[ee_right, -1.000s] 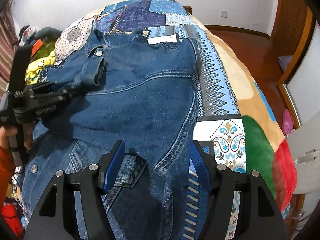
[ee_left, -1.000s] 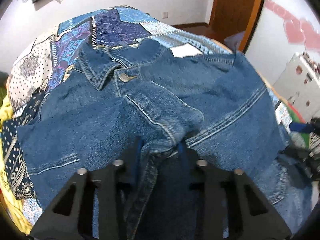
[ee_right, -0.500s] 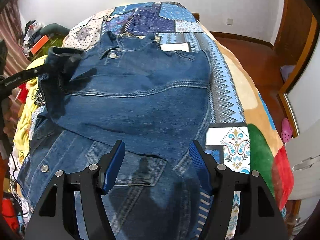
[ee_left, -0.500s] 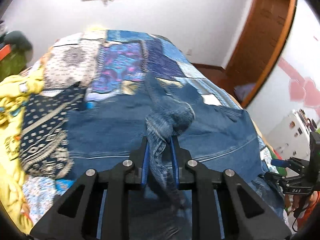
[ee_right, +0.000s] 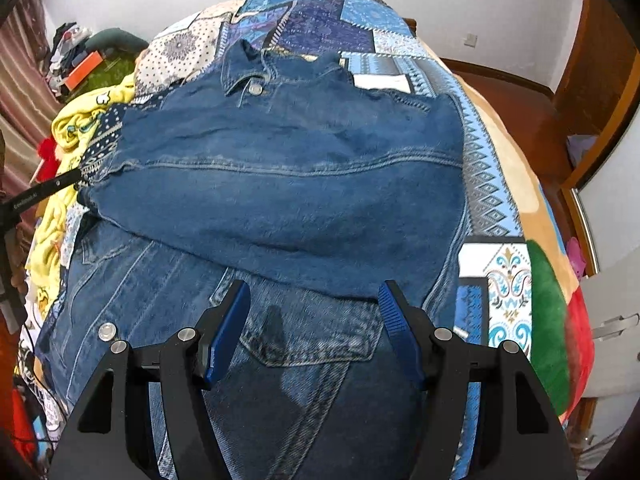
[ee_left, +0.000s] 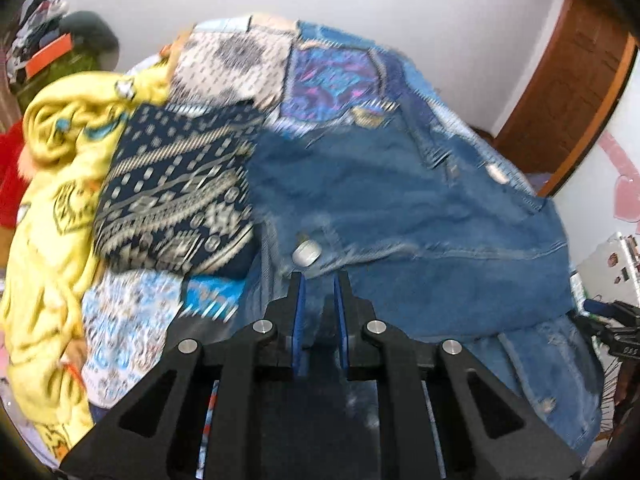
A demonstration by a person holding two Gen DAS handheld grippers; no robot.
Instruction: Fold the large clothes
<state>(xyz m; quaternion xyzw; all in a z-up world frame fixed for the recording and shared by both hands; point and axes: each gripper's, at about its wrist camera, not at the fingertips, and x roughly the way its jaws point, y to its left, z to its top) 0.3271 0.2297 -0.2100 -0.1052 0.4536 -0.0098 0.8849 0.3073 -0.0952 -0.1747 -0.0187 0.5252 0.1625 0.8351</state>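
- On the far left of the bed, a crumpled yellow printed garment lies heaped at the edge, with a red cloth just beyond it.
- Beside that, a folded navy textile with cream geometric bands rests on the blue-and-white patchwork bedspread.
- In the middle, the large blue denim jacket is spread across the bedspread, collar toward the far wall, one sleeve laid crosswise over the body and a flapped chest pocket nearest the right wrist camera.
- At the jacket's left edge, the left gripper has its blue-padded jaws pinched nearly together on a fold of denim next to a metal button; this view is motion-blurred.
- Over the pocket, the right gripper hangs with its jaws apart, holding nothing.
- To the right, a brown wooden door frame stands against the white wall.
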